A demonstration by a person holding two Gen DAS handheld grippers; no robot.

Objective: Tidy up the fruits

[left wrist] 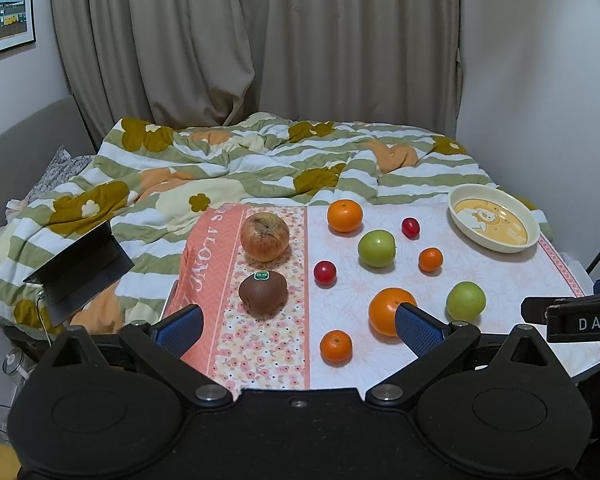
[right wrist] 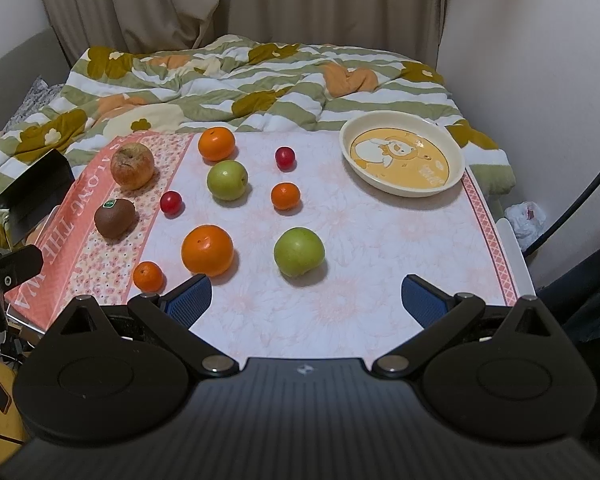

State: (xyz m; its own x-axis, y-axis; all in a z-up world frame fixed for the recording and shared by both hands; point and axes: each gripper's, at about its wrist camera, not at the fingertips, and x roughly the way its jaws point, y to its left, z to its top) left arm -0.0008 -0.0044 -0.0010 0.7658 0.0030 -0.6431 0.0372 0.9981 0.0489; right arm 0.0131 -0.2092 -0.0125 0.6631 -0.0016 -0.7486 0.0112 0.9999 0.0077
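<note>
Hiding part of the big orange point(left wrist: 386, 310), left tongs point(left wrist: 298, 326) spread empty, right tongs point(right wrist: 306, 300) likewise.

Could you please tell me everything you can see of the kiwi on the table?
The kiwi is a brown, fuzzy-looking oval fruit, whole and unpeeled, with a small green sticker on its top. It lies on its side on the floral strip of the tablecloth, near the table's left edge. The red apple sits just behind it and a cherry tomato to its right; neither touches it. Only the cloth beneath touches it, and neither gripper holds it.
</note>
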